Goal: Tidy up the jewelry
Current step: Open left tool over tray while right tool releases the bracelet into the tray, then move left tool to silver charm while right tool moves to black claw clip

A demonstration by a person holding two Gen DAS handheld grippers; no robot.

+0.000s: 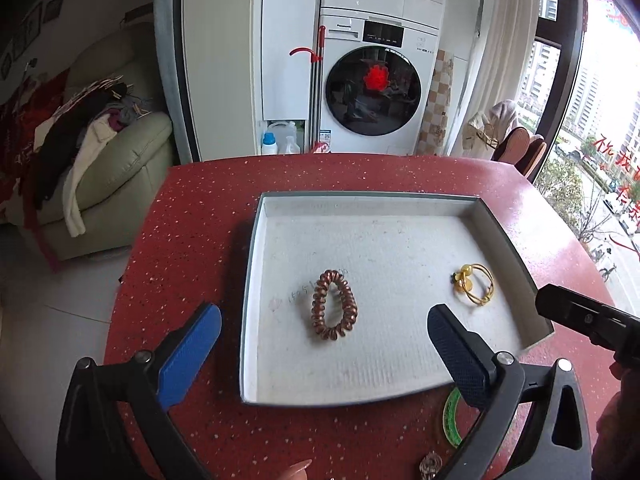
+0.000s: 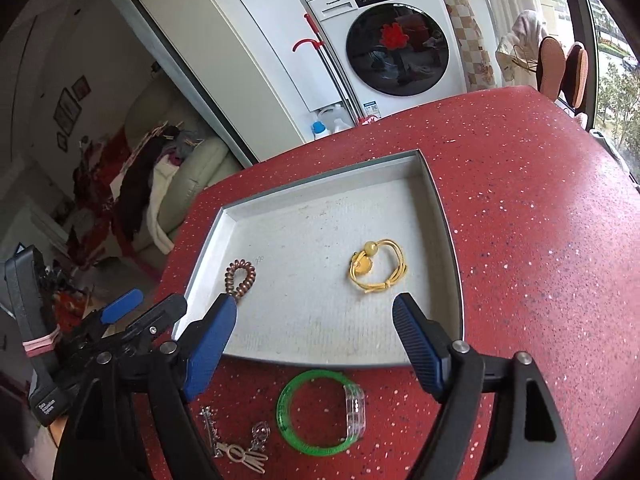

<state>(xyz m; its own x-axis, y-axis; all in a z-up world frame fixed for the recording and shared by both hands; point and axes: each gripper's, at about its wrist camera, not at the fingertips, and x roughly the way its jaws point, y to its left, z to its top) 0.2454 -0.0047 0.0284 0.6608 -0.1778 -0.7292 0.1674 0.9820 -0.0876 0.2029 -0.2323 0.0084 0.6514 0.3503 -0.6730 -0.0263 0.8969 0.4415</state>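
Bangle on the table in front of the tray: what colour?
Green bangle with a clear section, best seen in the right wrist view.

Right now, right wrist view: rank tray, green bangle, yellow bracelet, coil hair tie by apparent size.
1. tray
2. green bangle, though it lies nearer the camera
3. yellow bracelet
4. coil hair tie, partly hidden by a finger, so 3 versus 4 is unsure

- Left gripper [image 1: 324, 330]: black angular arms, ribbed blue finger pads, silver pivot screws.
- Right gripper [image 2: 314, 326]: same black frame, blue pads, silver screws.
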